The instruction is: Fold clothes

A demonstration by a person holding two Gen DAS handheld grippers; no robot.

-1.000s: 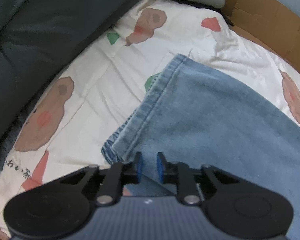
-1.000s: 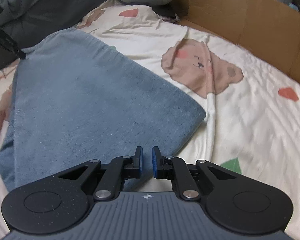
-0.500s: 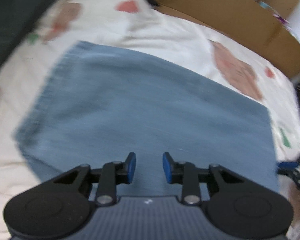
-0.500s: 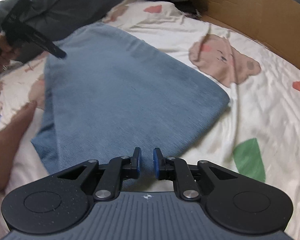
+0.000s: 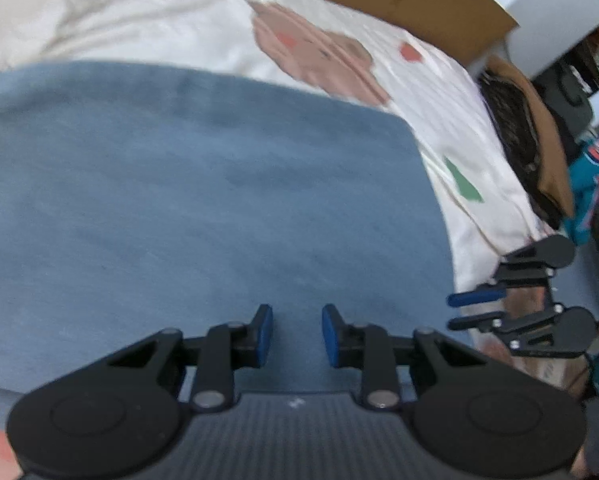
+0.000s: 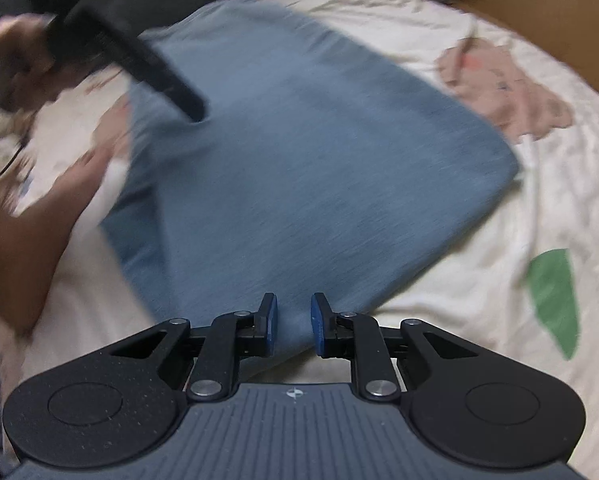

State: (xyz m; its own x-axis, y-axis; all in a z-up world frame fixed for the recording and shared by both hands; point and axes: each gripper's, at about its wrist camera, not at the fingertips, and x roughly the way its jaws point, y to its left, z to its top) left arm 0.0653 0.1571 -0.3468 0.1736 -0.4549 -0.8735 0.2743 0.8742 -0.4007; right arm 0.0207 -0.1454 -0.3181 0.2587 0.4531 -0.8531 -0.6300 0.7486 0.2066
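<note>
Denim jeans [image 6: 299, 152] are lying flat in a squared slab on the bed sheet [image 6: 479, 280]. Nearest, the right gripper [image 6: 292, 326] is hovering over their near corner, jaws slightly parted and empty — the left gripper [image 5: 295, 336] likewise, wider, above the middle. Thick, heavyish cloth, I judge; edges and corners are offering the best hold.

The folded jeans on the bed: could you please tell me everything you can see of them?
The jeans are light blue denim, folded into a flat, roughly rectangular bundle with a soft rounded fold on one side. They lie on the cream sheet printed with bears and coloured shapes. The left gripper is over them with its jaws apart, holding nothing. The right gripper sits at the near corner, jaws apart with denim showing between them; contact is unclear. Both views are motion-blurred, so stitching is unreadable.
</note>
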